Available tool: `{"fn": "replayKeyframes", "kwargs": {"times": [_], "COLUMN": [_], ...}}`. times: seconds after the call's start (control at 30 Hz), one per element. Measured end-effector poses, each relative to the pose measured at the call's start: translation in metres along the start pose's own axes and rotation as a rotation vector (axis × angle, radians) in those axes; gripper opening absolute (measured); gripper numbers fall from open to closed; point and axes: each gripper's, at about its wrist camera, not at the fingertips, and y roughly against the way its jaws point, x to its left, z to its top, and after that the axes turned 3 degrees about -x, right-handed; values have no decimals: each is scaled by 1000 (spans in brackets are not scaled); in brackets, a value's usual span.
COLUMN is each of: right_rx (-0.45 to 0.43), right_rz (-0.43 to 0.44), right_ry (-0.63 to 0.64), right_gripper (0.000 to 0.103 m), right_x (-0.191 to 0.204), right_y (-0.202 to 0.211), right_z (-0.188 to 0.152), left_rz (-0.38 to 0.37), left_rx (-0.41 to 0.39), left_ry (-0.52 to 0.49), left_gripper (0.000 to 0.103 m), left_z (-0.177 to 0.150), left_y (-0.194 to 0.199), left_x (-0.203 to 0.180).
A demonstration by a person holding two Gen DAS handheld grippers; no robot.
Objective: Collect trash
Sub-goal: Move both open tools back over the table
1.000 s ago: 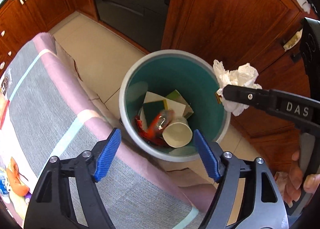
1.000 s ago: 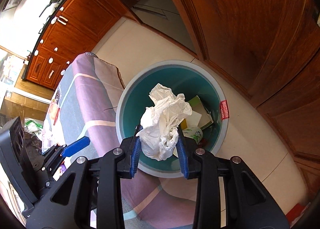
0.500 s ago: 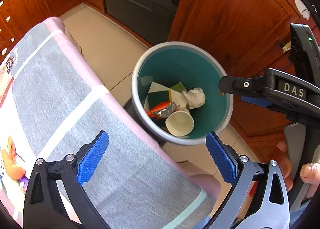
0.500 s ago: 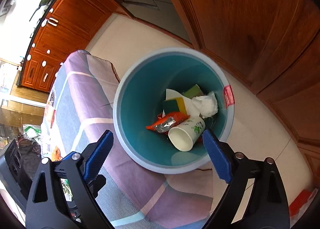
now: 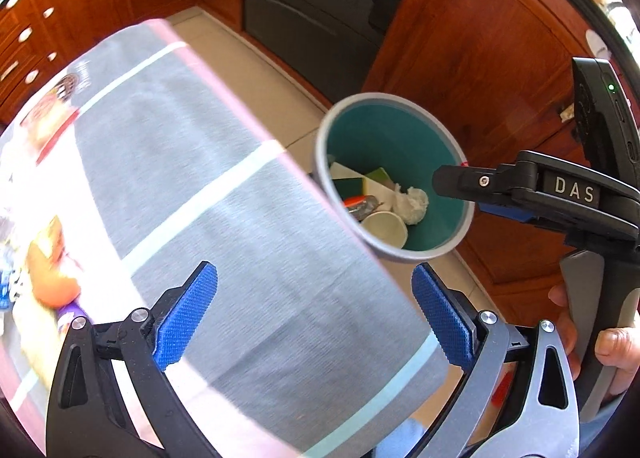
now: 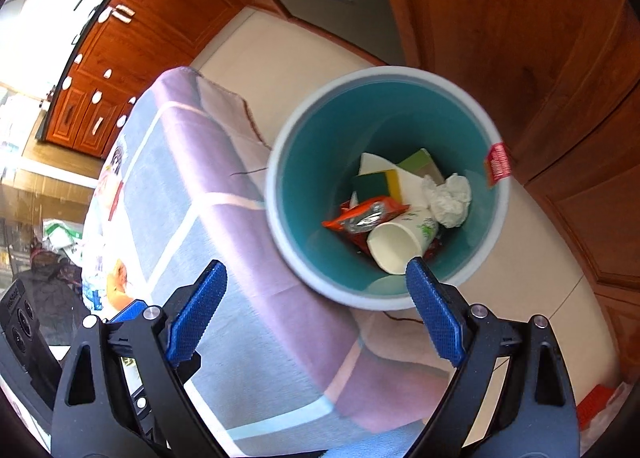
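Two grippers under my control, both spread wide and holding nothing.

Landmark: waste bin (image 6: 386, 186), grey rim, teal inside, standing on the tiled floor (image 6: 256, 42) just beside the cloth-covered counter (image 5: 224, 218) and close to the wooden cabinet doors (image 6: 540, 38).

Item 1. Left gripper (image 5: 316, 318): blue pads far apart, nothing between them. It hangs above the counter cloth, on the counter side of the bin.

Item 2. Right gripper (image 6: 316, 310): blue pads far apart, nothing between them. It hangs over the near rim of the bin; in the left wrist view its black finger (image 5: 480, 182) reaches across the bin's mouth from the cabinet side, and I see my hand (image 5: 600, 346) on its handle.

Item 3. Crumpled white tissue (image 6: 448, 198): inside the bin, on top of the pile, toward the cabinet-side wall.

Item 4. Paper cup (image 6: 400, 242): inside the bin, on its side, mouth toward the right gripper, touching the tissue.

Item 5. Orange and silver snack wrapper (image 6: 364, 214): inside the bin, beside the cup.

Item 6. Green and yellow sponge (image 6: 376, 182): inside the bin, behind the wrapper, resting on white paper.

Item 7. Red sticker (image 6: 496, 164): on the bin's rim, cabinet side.

Item 8. Blurred orange and coloured objects (image 5: 52, 282): on the counter, well apart from the bin; I cannot tell what they are.
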Motion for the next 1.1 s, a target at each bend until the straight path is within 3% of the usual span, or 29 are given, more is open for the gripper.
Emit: {"fn": "replayKeyframes", "kwargs": {"times": [0.73, 1.1], "right_rx": [118, 187], "right_rz": [34, 39], "right_ry": [253, 320], "right_gripper": [87, 87], "right_x": [158, 203], "right_y": [-39, -68], "right_z": [-63, -80], "left_rz": [150, 118], "left_rx": [-166, -136], "left_ry": [340, 458], "left_gripper": [98, 96], "left_z": [-79, -96], "left_y": [92, 78], "left_x": [182, 224]}}
